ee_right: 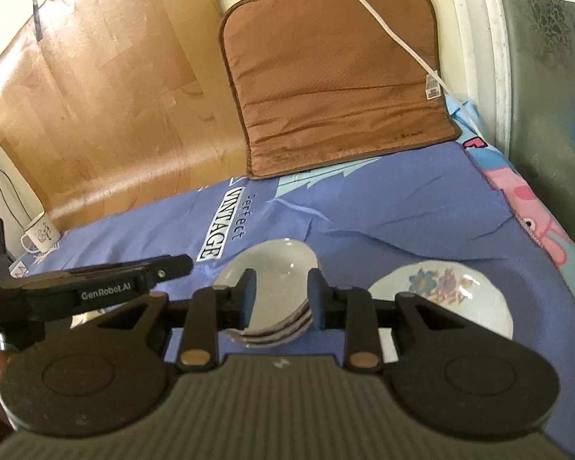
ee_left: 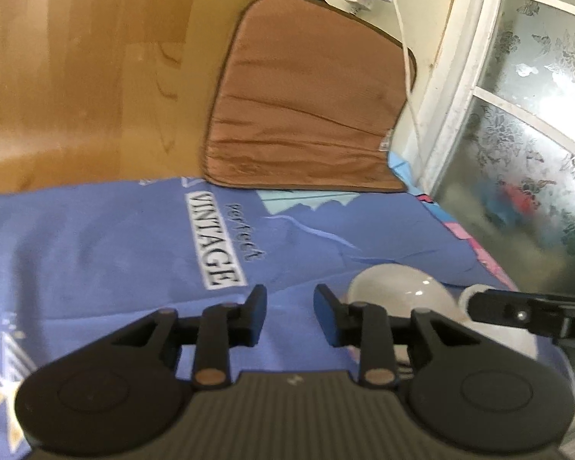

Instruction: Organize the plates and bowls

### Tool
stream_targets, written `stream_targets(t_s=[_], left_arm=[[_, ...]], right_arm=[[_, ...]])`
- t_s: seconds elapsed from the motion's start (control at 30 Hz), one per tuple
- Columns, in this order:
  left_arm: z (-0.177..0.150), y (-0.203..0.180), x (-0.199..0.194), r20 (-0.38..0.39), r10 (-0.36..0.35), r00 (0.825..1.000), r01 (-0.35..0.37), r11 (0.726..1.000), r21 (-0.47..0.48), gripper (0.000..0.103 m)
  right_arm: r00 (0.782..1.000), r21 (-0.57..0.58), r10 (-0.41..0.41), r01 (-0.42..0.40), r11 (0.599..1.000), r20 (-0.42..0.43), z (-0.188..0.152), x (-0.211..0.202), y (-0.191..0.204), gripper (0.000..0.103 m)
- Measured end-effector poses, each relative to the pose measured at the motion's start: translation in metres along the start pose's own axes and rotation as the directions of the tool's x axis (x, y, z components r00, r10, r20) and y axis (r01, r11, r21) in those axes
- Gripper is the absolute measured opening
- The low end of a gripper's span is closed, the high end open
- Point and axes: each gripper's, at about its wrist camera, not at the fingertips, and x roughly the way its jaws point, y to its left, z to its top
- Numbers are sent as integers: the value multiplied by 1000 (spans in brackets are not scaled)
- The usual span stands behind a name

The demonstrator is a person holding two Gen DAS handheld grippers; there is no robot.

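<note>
- Nearest of all in the right wrist view, the right gripper (ee_right: 281,295) hangs just above the blue cloth (ee_right: 402,222), its jaws a narrow gap apart and pressing on nothing.
- Straight ahead of those jaws sits the stack of plain plates (ee_right: 272,280), its near rim lying between the two fingers; I can't tell if a pad grazes it, but no grip shows.
- Beside that stack, to its right and just apart, sits the flowered bowl (ee_right: 441,291), upright with its open side up.
- Left of the stack, the left gripper (ee_left: 289,314) comes in side-on over bare cloth, jaws likewise narrowly parted and empty.
- From the left wrist view the stack lies off to the right of that gripper's fingers, so the right hand looks much the nearer for whatever is lifted next.
- Both grippers tip forward and downward toward the cloth.
- Beyond the stack a brown mat (ee_right: 337,76) leans on the wall, and a mug (ee_right: 40,235) stands far off to its left.
- My guess is that bowl and plates still need sorting.
</note>
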Motion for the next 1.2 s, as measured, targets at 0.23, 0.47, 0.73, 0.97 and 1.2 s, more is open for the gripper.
stream_targets(t_s=[0.23,0.47,0.73,0.97,1.2], left_arm=[[-10,8,-16,47,64,997,-65,997,39,37],[-17,17,-23,51,80,995,-82,996,34,42],[-20,24,-25,53,111,992,-112,993,27,49],[-21,22,-24,60,138,989,-140,989,41,59],[-21,21,-23,69,161,985,-164,985,48,83]], right_arm=[[1000,75,16,-16,997,2,-11,-7,-4,34],[999,108,16,-12,994,-35,-13,-3,-5,39],[999,100,6,-2,995,-42,-10,0,-2,42],[999,111,-8,13,994,-44,-8,1,-8,44],[999,123,-11,16,992,-46,-6,3,-13,46]])
